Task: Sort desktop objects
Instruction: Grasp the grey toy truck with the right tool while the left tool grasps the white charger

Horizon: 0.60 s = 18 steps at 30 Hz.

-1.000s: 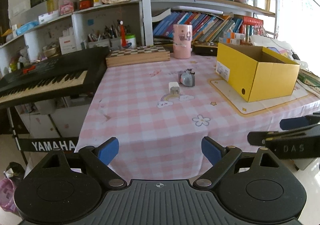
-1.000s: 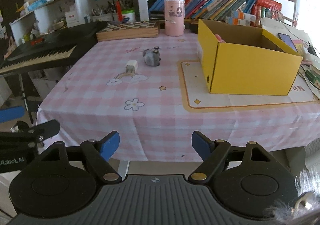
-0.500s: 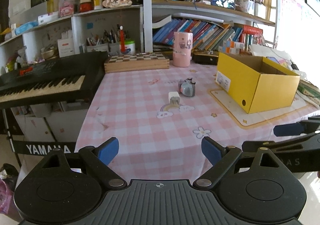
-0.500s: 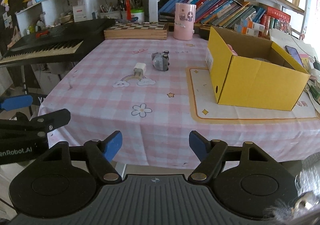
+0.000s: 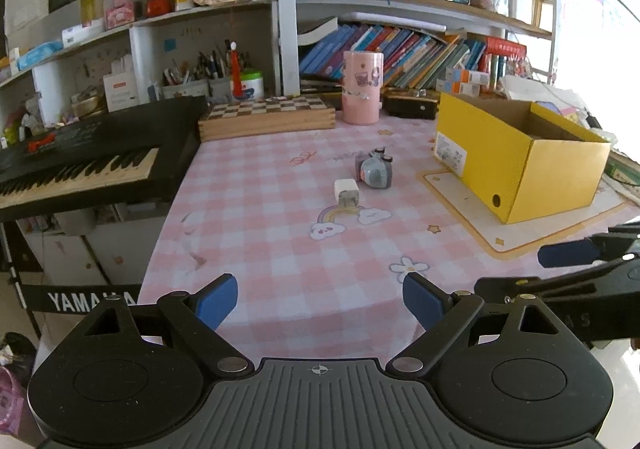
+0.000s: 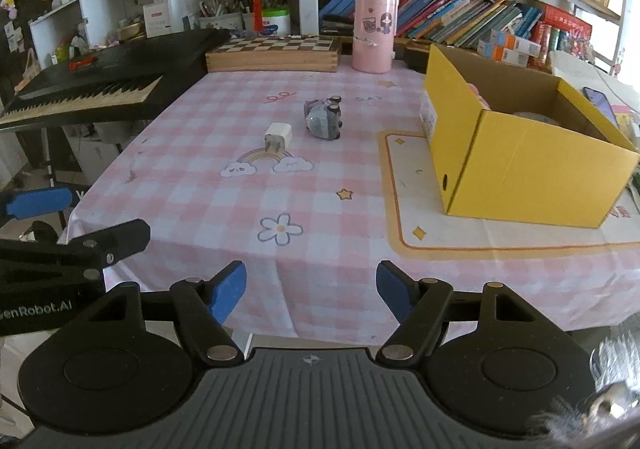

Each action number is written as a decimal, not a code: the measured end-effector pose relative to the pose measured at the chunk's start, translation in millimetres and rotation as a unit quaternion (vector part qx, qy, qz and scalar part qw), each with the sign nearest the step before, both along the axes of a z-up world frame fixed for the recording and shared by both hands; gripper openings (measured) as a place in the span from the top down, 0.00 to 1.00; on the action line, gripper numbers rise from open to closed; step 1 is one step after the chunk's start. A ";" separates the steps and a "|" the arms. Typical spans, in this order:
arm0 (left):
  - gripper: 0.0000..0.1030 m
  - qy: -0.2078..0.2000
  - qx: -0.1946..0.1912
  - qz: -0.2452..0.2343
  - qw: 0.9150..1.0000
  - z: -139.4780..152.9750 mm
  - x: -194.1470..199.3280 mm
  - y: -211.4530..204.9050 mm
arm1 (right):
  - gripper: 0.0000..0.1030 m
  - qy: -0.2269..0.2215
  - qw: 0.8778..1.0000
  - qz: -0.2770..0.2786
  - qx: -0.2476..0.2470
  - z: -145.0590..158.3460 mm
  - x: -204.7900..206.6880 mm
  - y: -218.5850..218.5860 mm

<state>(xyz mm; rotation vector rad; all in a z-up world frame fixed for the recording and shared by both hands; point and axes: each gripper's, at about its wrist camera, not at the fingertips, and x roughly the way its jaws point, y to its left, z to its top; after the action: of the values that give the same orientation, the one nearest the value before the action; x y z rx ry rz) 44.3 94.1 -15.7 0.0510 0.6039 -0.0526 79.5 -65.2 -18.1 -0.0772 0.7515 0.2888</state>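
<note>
- Approaching is the step in hand, as I judge it: both grippers hang at the near edge of the bench (image 6: 320,241), well short of the two loose things, and nothing is held.
- Left of the yellow box (image 6: 520,169), a black keyboard (image 6: 92,89) juts beside the bench edge; it lies off the straight path.
- The left gripper (image 5: 320,299) has its fingers (image 5: 216,299) spread wide with only tablecloth showing between them.
- A white charger plug (image 6: 278,135) lies well left of the box, prongs toward the camera, just beside a small grey toy camera (image 6: 324,119) that sits nearer the box.
- The right gripper (image 6: 311,291) has just been narrowing its fingers, yet they stand apart and empty.
- Next, a reach forward over open cloth to one of the pair, then a carry rightward into the box, probably over its near wall.
- Behind, left of the box, stand a chessboard case (image 6: 274,53) and a pink cylinder (image 6: 374,33); neither blocks the reach.
</note>
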 end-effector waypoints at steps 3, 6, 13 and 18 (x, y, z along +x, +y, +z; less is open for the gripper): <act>0.11 -0.001 0.001 0.007 1.000 0.6 10.4 1.9 | 0.31 0.001 1.000 0.007 0.002 -0.3 14.5 1.7; 0.11 0.008 -0.002 0.011 1.000 -1.2 25.8 0.5 | 0.31 0.002 1.000 0.015 0.000 -1.0 28.3 1.5; 0.11 0.007 -0.002 0.023 1.000 -0.3 60.5 -6.1 | 0.32 0.006 1.000 0.028 0.004 -1.2 70.3 -3.5; 0.11 0.009 0.001 0.038 0.999 1.2 81.6 -10.2 | 0.32 0.009 0.999 0.042 0.009 -1.4 99.9 -5.6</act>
<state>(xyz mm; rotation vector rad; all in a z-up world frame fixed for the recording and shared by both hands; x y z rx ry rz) 125.9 83.9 -14.5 0.0299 0.6231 0.0214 179.4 -70.8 -19.5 -0.0890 0.7653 0.3772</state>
